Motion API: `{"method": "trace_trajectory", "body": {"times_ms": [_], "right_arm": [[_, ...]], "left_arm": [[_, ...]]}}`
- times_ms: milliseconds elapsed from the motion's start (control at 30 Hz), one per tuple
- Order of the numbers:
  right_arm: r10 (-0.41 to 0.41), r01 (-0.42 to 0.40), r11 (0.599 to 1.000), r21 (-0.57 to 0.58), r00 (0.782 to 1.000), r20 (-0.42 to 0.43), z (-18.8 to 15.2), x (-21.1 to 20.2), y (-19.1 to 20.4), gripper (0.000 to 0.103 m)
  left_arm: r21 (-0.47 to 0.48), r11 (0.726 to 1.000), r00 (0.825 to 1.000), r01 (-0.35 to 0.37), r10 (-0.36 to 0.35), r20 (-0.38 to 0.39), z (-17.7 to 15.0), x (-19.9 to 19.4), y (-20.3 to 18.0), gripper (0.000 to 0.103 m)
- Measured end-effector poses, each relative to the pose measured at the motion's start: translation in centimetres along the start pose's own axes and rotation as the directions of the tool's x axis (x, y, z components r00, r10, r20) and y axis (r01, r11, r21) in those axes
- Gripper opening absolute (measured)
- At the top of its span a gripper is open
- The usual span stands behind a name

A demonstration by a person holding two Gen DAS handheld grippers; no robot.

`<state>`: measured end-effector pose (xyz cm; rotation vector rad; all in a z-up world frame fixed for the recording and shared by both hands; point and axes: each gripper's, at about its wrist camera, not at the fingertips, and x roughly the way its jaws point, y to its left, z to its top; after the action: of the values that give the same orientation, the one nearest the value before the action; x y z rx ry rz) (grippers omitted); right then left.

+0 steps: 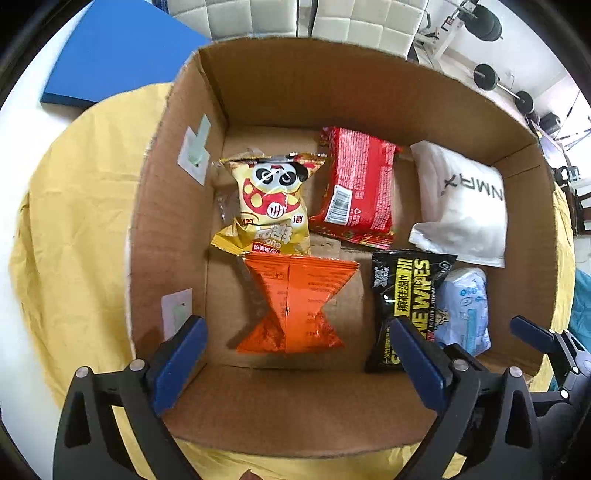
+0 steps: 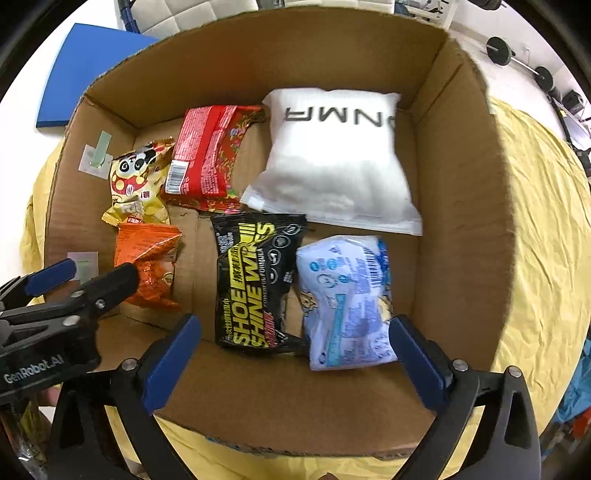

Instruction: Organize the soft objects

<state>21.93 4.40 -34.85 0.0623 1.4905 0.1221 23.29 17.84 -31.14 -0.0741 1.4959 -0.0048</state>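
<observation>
A cardboard box point(image 1: 295, 85) point(image 2: 461, 184) holds several soft packs. On its left are a yellow panda snack bag point(image 1: 271, 205) point(image 2: 136, 181), an orange snack bag point(image 1: 295, 302) point(image 2: 151, 266) and a red pack point(image 1: 356, 188) point(image 2: 210, 155). On its right are a white pouch point(image 1: 461, 199) point(image 2: 340, 162), a black shoe-wipes pack point(image 1: 406, 302) point(image 2: 255, 280) and a pale blue wipes pack point(image 1: 465, 306) point(image 2: 347, 299). My left gripper point(image 1: 295, 354) is open and empty above the orange bag. My right gripper point(image 2: 295, 350) is open and empty above the two wipes packs.
The box stands on a yellow cloth point(image 1: 74, 221) point(image 2: 546, 221) over a white table. A blue board point(image 1: 118, 48) point(image 2: 88, 66) lies at the far left. White cushioned seats point(image 1: 295, 18) and dumbbells point(image 1: 491, 77) stand behind.
</observation>
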Motion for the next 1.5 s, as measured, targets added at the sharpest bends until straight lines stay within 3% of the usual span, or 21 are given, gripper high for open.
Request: {"method": "trace_trajectory", "body": {"times_ms": [200, 367, 567, 767, 900, 1033, 1233, 1500], "right_arm": [[-0.007, 0.007, 1.0, 0.004, 0.999, 0.053, -1.6, -3.1, -0.9, 0.103], [-0.003, 0.002, 1.0, 0.01, 0.991, 0.132, -3.8, -7.4, -1.3, 0.103], [-0.014, 0.012, 1.0, 0.009, 0.968, 0.252, -8.2, -15.9, -3.0, 0.103], [-0.004, 0.002, 1.0, 0.005, 0.944, 0.329, -12.3, -22.2, -4.2, 0.103], [-0.005, -0.002, 1.0, 0.017, 0.926, 0.378, -15.0, -26.0, -5.2, 0.103], [-0.021, 0.009, 1.0, 0.029, 0.9, 0.434, -17.3, -29.3, -5.8, 0.103], [-0.014, 0.004, 1.0, 0.021, 0.882, 0.472, -19.5, -32.9, -6.0, 0.103], [-0.033, 0.026, 0.999, 0.02, 0.86, 0.51, -21.0, -35.5, -5.8, 0.103]], "left_arm": [[0.004, 1.0, 0.998, 0.001, -0.002, 0.059, -1.4, -3.6, -0.6, 0.101], [0.013, 1.0, 0.987, 0.005, -0.007, 0.158, -3.5, -8.0, -1.0, 0.101], [0.033, 0.999, 0.958, -0.022, 0.011, 0.287, -7.0, -14.8, -2.2, 0.103], [0.042, 0.999, 0.942, 0.017, -0.03, 0.334, -10.1, -19.1, -3.1, 0.103], [0.057, 0.998, 0.918, -0.006, -0.017, 0.396, -12.3, -22.5, -3.9, 0.103], [0.057, 0.998, 0.901, -0.002, -0.023, 0.433, -13.9, -24.8, -4.1, 0.103], [0.057, 0.998, 0.884, -0.007, -0.021, 0.467, -15.8, -27.1, -4.4, 0.103], [0.052, 0.999, 0.878, 0.009, -0.033, 0.478, -17.7, -28.9, -4.6, 0.103]]}}
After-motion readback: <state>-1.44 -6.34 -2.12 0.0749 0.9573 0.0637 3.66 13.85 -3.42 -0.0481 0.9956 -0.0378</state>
